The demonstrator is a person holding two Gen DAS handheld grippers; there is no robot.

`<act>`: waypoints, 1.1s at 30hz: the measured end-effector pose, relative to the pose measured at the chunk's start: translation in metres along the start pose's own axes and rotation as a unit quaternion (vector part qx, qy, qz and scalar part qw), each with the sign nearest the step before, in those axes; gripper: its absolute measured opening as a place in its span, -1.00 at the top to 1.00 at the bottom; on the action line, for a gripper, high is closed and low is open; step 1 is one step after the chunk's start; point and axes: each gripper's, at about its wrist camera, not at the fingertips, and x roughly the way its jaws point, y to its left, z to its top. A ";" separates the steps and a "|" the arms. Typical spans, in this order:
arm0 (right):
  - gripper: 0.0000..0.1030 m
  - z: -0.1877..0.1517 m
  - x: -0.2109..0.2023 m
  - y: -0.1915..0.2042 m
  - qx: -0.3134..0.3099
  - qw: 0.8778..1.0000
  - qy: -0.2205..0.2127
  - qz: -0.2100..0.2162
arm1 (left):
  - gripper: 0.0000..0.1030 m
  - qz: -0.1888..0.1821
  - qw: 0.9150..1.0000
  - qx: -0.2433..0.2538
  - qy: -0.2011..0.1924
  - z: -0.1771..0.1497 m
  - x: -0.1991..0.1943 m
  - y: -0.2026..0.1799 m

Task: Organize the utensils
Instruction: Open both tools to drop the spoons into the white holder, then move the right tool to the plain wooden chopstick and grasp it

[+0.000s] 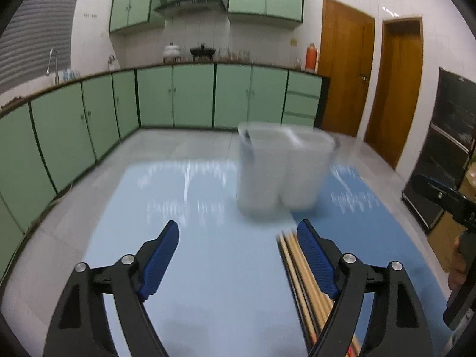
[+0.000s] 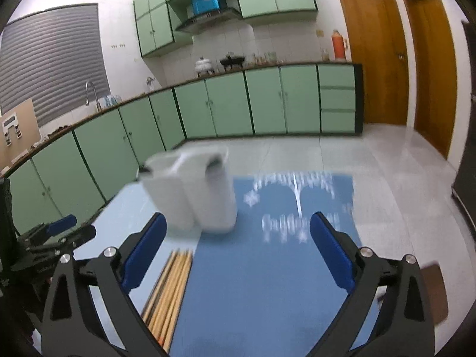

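Note:
A white plastic utensil holder (image 1: 282, 172) with two compartments stands on the blue table mat (image 1: 208, 267); it also shows in the right wrist view (image 2: 193, 190). A bundle of wooden chopsticks (image 1: 306, 282) lies flat on the mat in front of it, also in the right wrist view (image 2: 169, 288). My left gripper (image 1: 238, 238) is open and empty above the mat, its right finger beside the chopsticks. My right gripper (image 2: 238, 229) is open and empty, the chopsticks next to its left finger. Both views are blurred.
Green kitchen cabinets (image 1: 190, 95) run along the back and left. Wooden doors (image 1: 345, 68) stand at the right. A brown object (image 2: 434, 291) lies at the mat's right edge. The left gripper shows at the left of the right wrist view (image 2: 50, 238).

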 end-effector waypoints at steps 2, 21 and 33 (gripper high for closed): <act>-0.83 -0.023 -0.014 0.006 0.002 1.000 0.013 -0.003 | -0.56 0.003 1.000 0.006 0.008 -0.019 -0.011 -0.005; -0.48 -0.144 -0.054 0.049 -0.019 0.995 0.092 -0.015 | -0.33 0.029 0.997 -0.021 0.074 -0.107 -0.059 -0.004; 0.09 -0.164 -0.055 0.073 -0.060 0.992 0.113 -0.001 | -0.33 0.033 0.996 -0.024 0.076 -0.118 -0.069 -0.004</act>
